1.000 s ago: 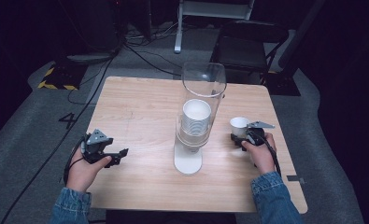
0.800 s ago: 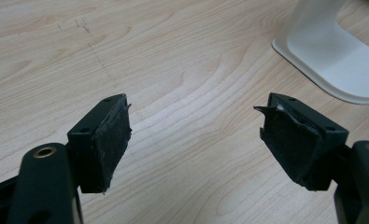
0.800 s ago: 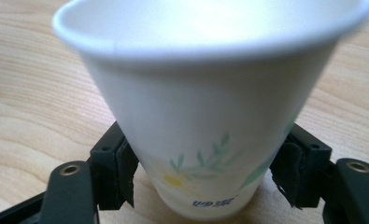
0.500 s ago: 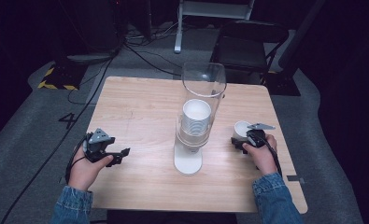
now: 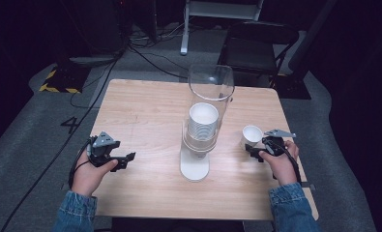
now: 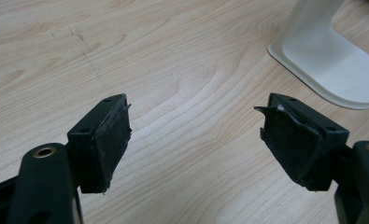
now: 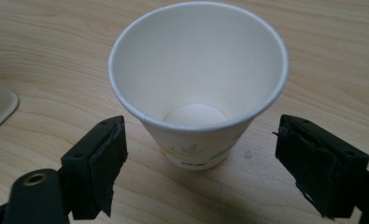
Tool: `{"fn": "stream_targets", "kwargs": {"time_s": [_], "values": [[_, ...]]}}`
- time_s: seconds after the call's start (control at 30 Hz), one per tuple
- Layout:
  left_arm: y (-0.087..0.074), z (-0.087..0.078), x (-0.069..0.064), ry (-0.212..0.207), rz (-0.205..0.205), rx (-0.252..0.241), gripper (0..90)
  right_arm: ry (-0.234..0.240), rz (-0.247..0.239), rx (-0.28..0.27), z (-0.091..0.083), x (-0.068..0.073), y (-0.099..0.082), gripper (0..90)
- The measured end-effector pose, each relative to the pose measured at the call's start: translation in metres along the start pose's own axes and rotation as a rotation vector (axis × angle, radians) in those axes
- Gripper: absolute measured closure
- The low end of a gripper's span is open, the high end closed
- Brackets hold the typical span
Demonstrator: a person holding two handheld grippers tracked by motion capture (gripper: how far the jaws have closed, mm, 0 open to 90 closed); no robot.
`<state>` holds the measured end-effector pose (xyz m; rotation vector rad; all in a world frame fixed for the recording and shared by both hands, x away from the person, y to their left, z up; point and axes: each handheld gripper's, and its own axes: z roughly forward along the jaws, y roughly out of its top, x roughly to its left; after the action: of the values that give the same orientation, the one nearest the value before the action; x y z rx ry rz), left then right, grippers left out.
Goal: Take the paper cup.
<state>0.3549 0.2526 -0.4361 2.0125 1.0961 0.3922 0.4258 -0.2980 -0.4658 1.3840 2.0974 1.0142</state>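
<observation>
A white paper cup (image 5: 252,134) stands upright on the wooden table (image 5: 145,106), right of the cup dispenser (image 5: 210,87). My right gripper (image 5: 250,149) sits just on the near side of it. In the right gripper view the cup (image 7: 196,93) is in front of the right gripper (image 7: 201,135). Its jaws have just been opening and the pads (image 7: 105,158) stand clear of the cup's sides. My left gripper (image 5: 125,159) rests at the table's left, open. Nothing lies between the jaws of the left gripper (image 6: 196,112).
The dispenser is a clear tube holding a stack of white cups (image 5: 203,121) on a white base (image 5: 194,166), mid-table. That base (image 6: 331,60) shows ahead and to the right in the left gripper view. A chair (image 5: 256,43) and cables lie beyond the far edge.
The right gripper has opened and let go of the paper cup, which now stands free on the table. The right hand has drawn back a little. The left hand has kept still.
</observation>
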Motion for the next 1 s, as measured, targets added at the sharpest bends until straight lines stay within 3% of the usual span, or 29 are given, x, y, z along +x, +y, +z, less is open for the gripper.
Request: {"fn": "stream_targets", "kwargs": {"time_s": [0.3,0.4,0.5,0.57,0.63,0.7,0.83,0.93,1.0], "values": [[-0.001,-0.002,-0.001,-0.007,0.010,0.001,23.6,0.043,-0.007,-0.077,-0.038,0.002,0.007,17.3],[0.000,-0.002,-0.002,-0.010,0.013,0.004,23.4,0.085,-0.015,-0.114,-0.051,0.008,0.011,17.3],[0.001,-0.001,-0.003,-0.023,0.017,0.004,23.3,0.157,-0.067,-0.161,-0.063,0.023,0.015,17.3],[0.001,0.000,-0.004,-0.027,0.022,0.006,23.3,0.171,-0.074,-0.167,-0.065,0.027,0.015,17.3],[0.001,0.000,-0.005,-0.044,0.025,0.009,23.2,0.230,-0.113,-0.178,-0.068,0.041,0.017,21.3],[0.001,0.000,-0.005,-0.056,0.018,0.007,23.1,0.247,-0.125,-0.180,-0.068,0.044,0.017,21.9],[0.002,-0.001,-0.006,-0.138,-0.005,-0.021,22.6,0.312,-0.171,-0.190,-0.068,0.060,0.016,23.2],[0.002,0.000,-0.008,-0.149,0.019,-0.017,20.5,0.356,-0.176,-0.173,-0.065,0.073,0.012,24.2],[0.003,0.001,-0.009,-0.164,0.025,-0.012,20.4,0.359,-0.183,-0.171,-0.064,0.075,0.011,24.6]]}}
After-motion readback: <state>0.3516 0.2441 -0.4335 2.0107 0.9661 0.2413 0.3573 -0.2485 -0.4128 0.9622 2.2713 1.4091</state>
